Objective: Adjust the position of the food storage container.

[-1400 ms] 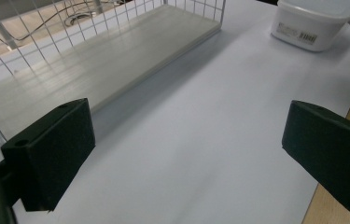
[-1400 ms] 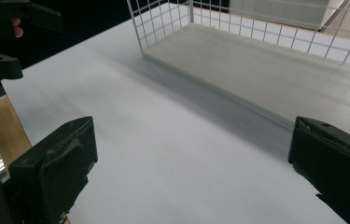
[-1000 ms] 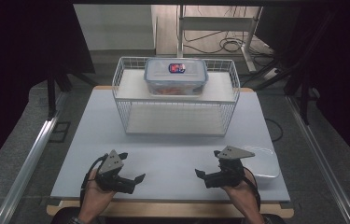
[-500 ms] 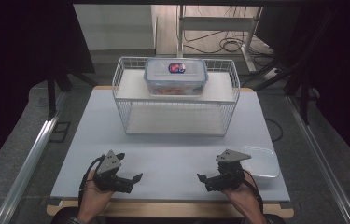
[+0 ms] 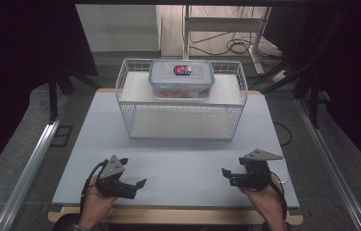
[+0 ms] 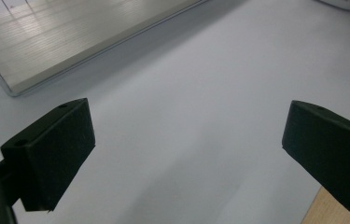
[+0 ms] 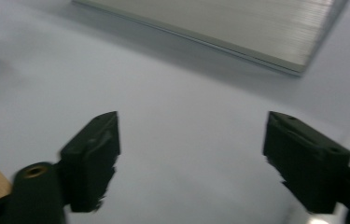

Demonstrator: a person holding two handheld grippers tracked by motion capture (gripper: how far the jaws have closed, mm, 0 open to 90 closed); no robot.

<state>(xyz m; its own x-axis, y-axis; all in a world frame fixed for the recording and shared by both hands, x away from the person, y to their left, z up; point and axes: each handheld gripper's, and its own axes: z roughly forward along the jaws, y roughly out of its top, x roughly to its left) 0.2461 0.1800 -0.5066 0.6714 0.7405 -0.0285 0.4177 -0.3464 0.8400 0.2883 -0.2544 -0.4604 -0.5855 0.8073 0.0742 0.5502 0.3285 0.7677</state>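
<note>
1. Both grippers have drawn back from the wire rack (image 5: 180, 98) toward the table's (image 5: 178, 159) near edge over the past second.
2. Left gripper (image 5: 131, 186): jaws wide apart, empty.
3. Right gripper (image 5: 230, 177): jaws wide apart, empty.
4. Lidded container (image 5: 181, 78): on the rack's top shelf, untouched; reach apparently not begun.

Lidded container (image 5: 181, 79) atop wire rack (image 5: 180, 103)

I see bare bench (image 5: 183, 159) between my left claw (image 5: 137, 185) and right claw (image 5: 226, 174), open to pass through. Farther ahead, the wire basket (image 5: 180, 113) stands across the middle, with strips of bench free on either side.
</note>
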